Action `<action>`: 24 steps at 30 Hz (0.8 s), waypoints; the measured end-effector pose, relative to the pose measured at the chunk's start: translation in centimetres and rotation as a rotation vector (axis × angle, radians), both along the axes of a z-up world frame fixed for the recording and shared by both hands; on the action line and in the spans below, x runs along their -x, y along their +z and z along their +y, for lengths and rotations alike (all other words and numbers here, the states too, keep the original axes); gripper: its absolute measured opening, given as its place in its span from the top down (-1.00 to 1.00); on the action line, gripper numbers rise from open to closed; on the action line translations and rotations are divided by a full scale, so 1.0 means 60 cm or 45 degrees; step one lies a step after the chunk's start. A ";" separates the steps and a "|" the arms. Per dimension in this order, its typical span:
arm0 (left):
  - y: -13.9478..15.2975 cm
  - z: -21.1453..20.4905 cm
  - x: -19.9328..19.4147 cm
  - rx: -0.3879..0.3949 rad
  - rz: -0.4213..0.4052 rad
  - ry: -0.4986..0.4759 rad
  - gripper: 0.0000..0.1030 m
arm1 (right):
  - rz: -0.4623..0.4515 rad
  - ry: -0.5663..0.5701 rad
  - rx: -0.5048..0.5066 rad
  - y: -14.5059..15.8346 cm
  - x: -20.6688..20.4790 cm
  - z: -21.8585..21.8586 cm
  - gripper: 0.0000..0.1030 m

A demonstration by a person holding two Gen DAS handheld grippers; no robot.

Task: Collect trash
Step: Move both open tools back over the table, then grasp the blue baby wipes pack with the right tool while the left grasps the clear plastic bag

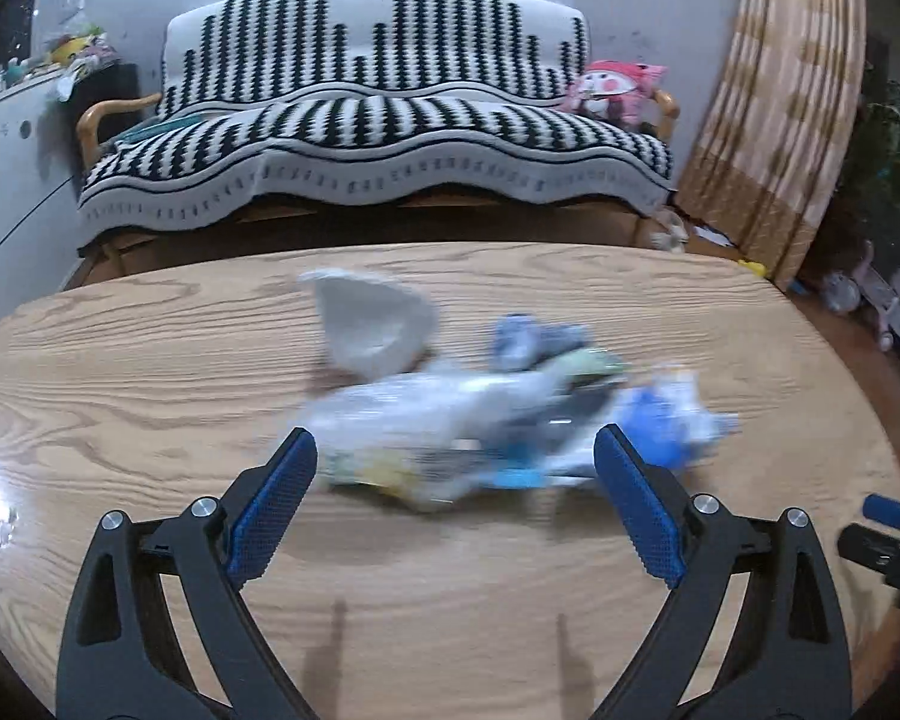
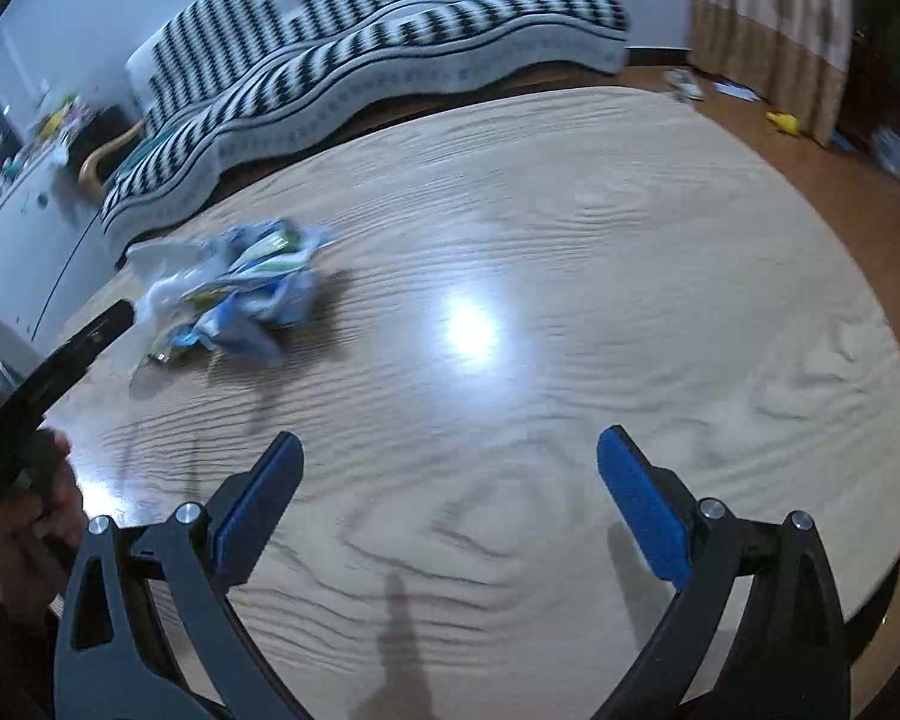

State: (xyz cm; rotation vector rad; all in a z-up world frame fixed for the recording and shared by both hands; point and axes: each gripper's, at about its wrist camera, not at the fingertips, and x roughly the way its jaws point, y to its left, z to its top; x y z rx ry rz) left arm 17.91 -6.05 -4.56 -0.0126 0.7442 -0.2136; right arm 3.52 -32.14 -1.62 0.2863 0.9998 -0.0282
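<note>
A heap of crumpled wrappers and plastic trash (image 1: 480, 414), blue, white and pale green, lies on the round wooden table (image 1: 150, 372). A crumpled white tissue (image 1: 372, 324) sits at its far left. My left gripper (image 1: 456, 450) hangs open just in front of the heap, its blue pads wide apart and touching nothing. In the right wrist view the same trash heap (image 2: 240, 294) lies far to the left, and my right gripper (image 2: 450, 450) stands open over bare table (image 2: 630, 300). The left gripper's black frame (image 2: 60, 372) and a hand (image 2: 24, 534) show at that view's left edge.
A sofa with a black-and-white patterned cover (image 1: 378, 120) stands beyond the table, a pink plush toy (image 1: 618, 90) on its right end. A striped curtain (image 1: 792, 102) hangs at the right. A white cabinet (image 1: 6, 180) stands left. Small toys (image 2: 783, 123) lie on the floor.
</note>
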 end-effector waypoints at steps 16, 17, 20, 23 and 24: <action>-0.042 0.002 -0.088 0.091 0.090 -0.077 0.29 | -0.015 0.121 0.062 -0.025 -0.067 0.083 -0.84; -0.044 0.001 -0.089 0.092 0.106 -0.085 0.63 | -0.016 0.122 0.060 -0.025 -0.069 0.084 -0.84; -0.045 0.003 -0.082 0.092 0.123 -0.102 1.00 | -0.021 0.124 0.047 -0.027 -0.071 0.084 -0.84; -0.030 0.018 -0.064 0.140 0.120 -0.099 1.00 | -0.029 0.138 0.031 -0.026 -0.075 0.088 -0.84; -0.025 0.023 -0.059 0.146 0.117 -0.098 1.00 | -0.033 0.143 0.026 -0.026 -0.076 0.089 -0.84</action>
